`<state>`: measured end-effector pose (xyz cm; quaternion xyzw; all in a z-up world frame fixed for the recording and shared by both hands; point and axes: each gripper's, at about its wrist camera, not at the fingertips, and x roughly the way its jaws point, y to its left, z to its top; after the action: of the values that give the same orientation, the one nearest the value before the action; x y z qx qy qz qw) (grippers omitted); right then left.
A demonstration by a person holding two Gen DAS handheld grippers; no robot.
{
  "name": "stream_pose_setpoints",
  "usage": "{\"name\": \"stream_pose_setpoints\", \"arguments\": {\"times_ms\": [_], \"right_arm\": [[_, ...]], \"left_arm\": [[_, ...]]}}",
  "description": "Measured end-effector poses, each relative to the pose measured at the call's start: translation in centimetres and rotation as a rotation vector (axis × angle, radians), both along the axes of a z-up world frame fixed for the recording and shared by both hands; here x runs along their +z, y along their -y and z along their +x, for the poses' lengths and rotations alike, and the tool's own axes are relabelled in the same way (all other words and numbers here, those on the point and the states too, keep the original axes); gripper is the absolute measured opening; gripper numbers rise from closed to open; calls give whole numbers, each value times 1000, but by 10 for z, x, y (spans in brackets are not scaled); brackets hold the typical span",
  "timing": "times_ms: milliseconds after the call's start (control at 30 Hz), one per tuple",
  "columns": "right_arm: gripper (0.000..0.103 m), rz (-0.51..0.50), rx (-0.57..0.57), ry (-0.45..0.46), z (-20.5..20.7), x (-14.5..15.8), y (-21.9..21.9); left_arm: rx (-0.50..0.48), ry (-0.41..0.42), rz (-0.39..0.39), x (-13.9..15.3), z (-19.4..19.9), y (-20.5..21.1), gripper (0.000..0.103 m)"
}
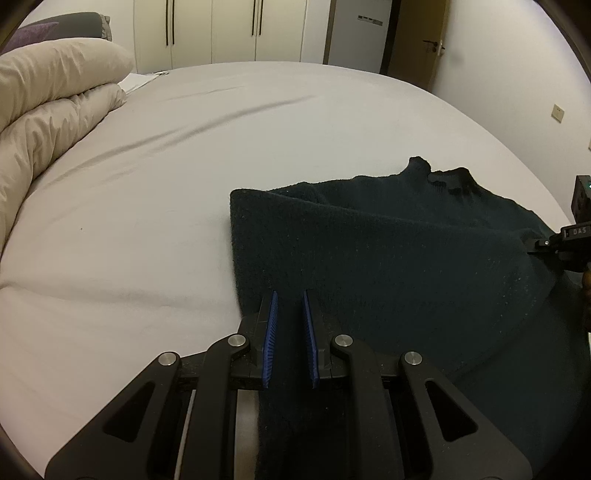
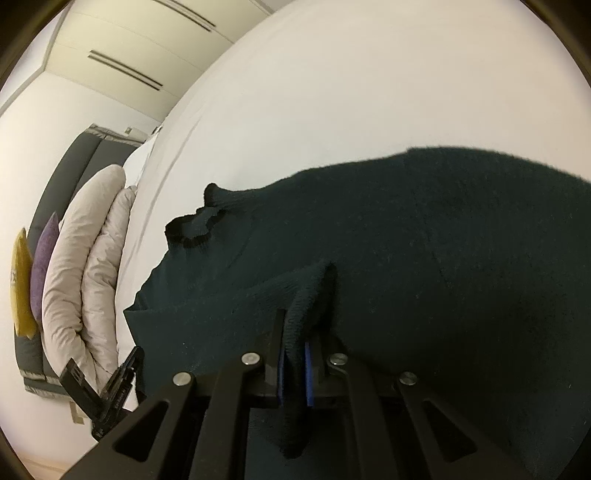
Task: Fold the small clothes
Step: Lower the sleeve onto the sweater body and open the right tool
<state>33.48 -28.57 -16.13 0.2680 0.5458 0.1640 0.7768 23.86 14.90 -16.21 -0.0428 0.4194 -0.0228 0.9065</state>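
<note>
A dark green knit sweater (image 1: 388, 243) lies partly folded on the white bed sheet (image 1: 184, 166), its collar at the far side. My left gripper (image 1: 290, 299) is shut on the sweater's near edge, with fabric between its blue pads. My right gripper (image 2: 295, 332) is shut on a bunched fold of the sweater (image 2: 424, 240). The right gripper also shows at the right edge of the left wrist view (image 1: 569, 243). The left gripper shows at the lower left of the right wrist view (image 2: 110, 387).
A folded beige duvet (image 1: 48, 107) lies at the bed's left side, with purple and grey pillows (image 1: 55, 29) behind it. Wardrobe doors (image 1: 221, 29) and a room door (image 1: 417, 37) stand beyond the bed.
</note>
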Motion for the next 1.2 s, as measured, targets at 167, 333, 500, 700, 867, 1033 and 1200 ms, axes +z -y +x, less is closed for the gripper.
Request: {"name": "stream_pose_setpoints", "arguments": {"times_ms": [167,333,500,700,867,1033,1200], "right_arm": [[6,-42,29,25,-2,5,-5],[15,-42,-94,9,-16,15,18],[22,-170,-232,172,-42,65,17],[22,20,169,128,-35,42,-107],[0,135,111,29,-20,-14,-94],[0,149,-5,62,-29,-7,-33],[18,71,-79,112,-40,21,-20]], "left_arm": [[4,-7,20,-2,-1,3,14],[2,-15,28,-5,0,3,14],[2,-17,35,-5,0,2,14],[5,-16,44,-7,-1,4,14],[8,-37,-145,-5,0,-23,14],[180,49,-270,20,-17,-89,14],[139,94,-280,32,-21,-81,14]]}}
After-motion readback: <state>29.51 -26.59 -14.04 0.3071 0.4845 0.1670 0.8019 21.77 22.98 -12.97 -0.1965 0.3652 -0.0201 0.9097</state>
